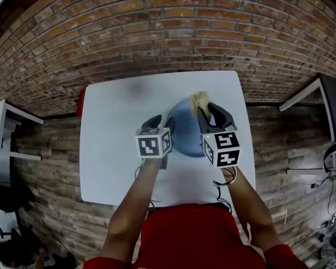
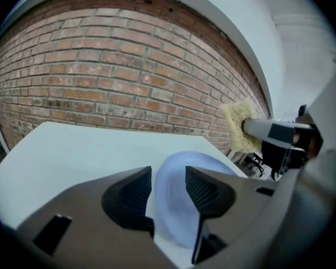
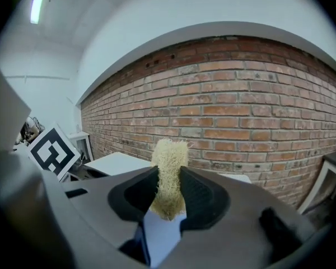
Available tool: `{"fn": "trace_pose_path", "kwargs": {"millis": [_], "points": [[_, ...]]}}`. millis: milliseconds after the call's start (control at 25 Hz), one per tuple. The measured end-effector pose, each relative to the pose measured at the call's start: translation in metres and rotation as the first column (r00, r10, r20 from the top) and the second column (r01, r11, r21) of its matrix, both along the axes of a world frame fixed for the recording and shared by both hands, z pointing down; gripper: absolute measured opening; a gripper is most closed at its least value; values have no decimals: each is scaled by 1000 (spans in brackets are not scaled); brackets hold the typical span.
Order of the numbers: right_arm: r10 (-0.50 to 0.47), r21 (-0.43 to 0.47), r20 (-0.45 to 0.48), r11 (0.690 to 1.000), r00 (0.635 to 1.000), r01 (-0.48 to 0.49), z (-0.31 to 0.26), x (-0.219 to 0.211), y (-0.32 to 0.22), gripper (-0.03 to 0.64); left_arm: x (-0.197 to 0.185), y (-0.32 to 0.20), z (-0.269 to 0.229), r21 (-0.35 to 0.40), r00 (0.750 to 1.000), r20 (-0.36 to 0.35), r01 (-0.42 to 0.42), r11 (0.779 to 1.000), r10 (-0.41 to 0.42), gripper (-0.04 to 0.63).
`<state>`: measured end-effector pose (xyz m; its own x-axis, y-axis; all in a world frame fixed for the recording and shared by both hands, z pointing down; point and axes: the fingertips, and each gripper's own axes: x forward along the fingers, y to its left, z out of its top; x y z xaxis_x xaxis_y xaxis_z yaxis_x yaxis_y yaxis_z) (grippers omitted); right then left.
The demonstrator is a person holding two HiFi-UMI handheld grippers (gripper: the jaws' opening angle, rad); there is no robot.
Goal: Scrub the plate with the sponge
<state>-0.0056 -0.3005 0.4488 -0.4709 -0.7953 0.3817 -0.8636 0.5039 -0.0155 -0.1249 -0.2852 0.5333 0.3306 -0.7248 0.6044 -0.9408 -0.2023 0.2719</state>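
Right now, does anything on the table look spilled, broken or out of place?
Nothing stands out. The blue plate sits on the white table, with no spill or crack visible. The right hand-held gripper clamps the sponge; the left hand-held gripper is open at the plate's rim.

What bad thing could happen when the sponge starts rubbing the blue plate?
The fingers of the left gripper stand open by the plate and are not pinching it, so the plate could slide on the smooth table once scrubbing starts. The right gripper pinches the sponge near one end, so it might bend or slip out when pressed down.
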Motion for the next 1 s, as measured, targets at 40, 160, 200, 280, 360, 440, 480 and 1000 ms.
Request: {"fn": "trace_pose_path", "kwargs": {"millis": [40,160,200,280,360,440,480,1000], "points": [[0,-23,-9,1000,1000,0,8,-2,-2,120,0,1,8,-31,1000,2,-3,1000,3,199],[-6,-90,-39,996,999,3,32,-11,-6,120,-3,3,30,-108,1000,5,-8,994,9,201],[-10,-112,-52,994,999,4,40,-14,-7,120,-3,4,37,-130,1000,2,-8,992,8,201],[-19,-153,-79,988,997,7,57,-21,-10,120,-4,6,48,-166,1000,-3,-8,986,8,199],[-29,-192,-101,981,994,9,72,-29,-13,120,-4,7,56,-192,1000,-4,-14,981,13,192],[-39,-227,-117,974,992,11,84,-36,-16,120,-4,8,61,-211,1000,-3,-18,977,18,165],[-44,-243,-124,970,991,13,90,-40,-18,120,-4,8,64,-220,1000,-1,-19,975,19,149],[-81,-372,-178,928,981,9,136,-57,-32,120,0,4,74,-233,1000,16,16,972,-13,48]]}}
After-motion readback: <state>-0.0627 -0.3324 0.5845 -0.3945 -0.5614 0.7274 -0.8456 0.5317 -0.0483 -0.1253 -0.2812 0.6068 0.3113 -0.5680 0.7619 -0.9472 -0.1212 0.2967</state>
